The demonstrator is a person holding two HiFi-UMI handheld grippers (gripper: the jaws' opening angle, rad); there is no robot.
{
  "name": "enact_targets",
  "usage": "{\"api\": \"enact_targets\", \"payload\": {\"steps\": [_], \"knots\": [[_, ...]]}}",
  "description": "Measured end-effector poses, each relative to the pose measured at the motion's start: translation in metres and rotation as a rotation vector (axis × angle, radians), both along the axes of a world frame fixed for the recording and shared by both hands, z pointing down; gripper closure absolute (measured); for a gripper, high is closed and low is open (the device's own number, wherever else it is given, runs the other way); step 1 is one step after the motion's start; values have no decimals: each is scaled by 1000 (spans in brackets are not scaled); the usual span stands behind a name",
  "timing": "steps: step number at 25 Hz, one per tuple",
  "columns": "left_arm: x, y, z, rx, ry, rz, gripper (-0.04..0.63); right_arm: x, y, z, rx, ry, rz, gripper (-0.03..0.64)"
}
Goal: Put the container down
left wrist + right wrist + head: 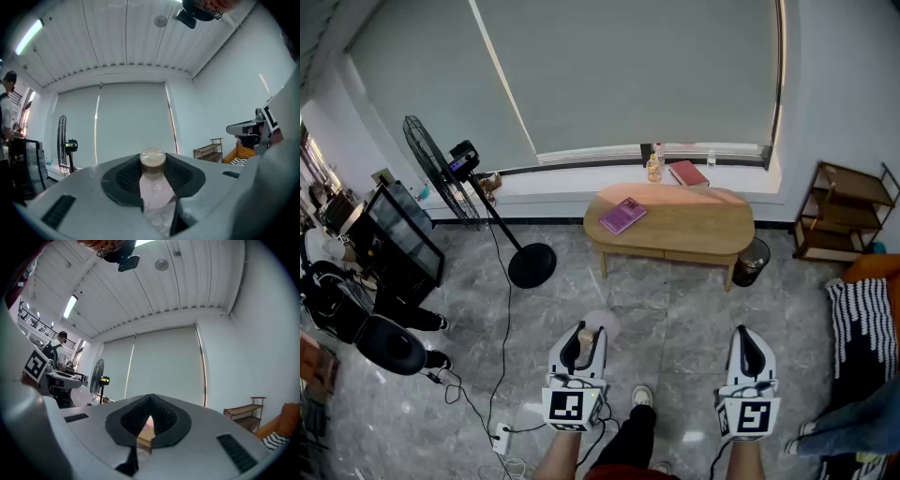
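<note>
The container (590,337) is a pale pink bottle with a round tan lid, and my left gripper (582,348) is shut on it low in the head view, above the grey marble floor. In the left gripper view its lid (153,159) pokes out between the black pads (126,178) and its body (157,193) fills the gap. My right gripper (748,353) is level beside it to the right, shut, with nothing in it. In the right gripper view the right gripper (150,401) has its tips together. A wooden oval table (694,225) stands ahead under the window.
The table carries a purple book (622,215), a red book (687,172) and small bottles (653,169). A standing fan (431,155) with a round base (532,265) and floor cables lie left. A wooden shelf (848,211) stands right, a dark bin (751,262) by the table.
</note>
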State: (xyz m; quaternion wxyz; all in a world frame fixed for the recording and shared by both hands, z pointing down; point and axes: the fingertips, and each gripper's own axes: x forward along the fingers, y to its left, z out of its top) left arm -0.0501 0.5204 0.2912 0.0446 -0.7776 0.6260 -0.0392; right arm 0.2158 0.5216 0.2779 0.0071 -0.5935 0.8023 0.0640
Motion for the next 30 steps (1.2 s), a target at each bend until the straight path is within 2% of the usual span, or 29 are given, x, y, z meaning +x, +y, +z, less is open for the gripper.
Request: {"api": "enact_targets", "payload": {"steps": [3, 6, 13, 21, 30], "knots": [[24, 54, -13, -12, 36, 13, 451, 23, 52, -9, -9, -4, 10, 620], [27, 97, -30, -4, 47, 9, 451, 28, 95, -19, -16, 0, 27, 620], [14, 140, -47, 40, 59, -1, 451, 13, 137, -35, 18, -25, 1, 620], [-39, 147, -49, 56, 96, -1, 451, -46, 140, -34, 18, 4, -33, 620], [-92, 127, -54, 82, 114, 36, 451, -101, 119, -36, -1, 55, 4, 620]]}}
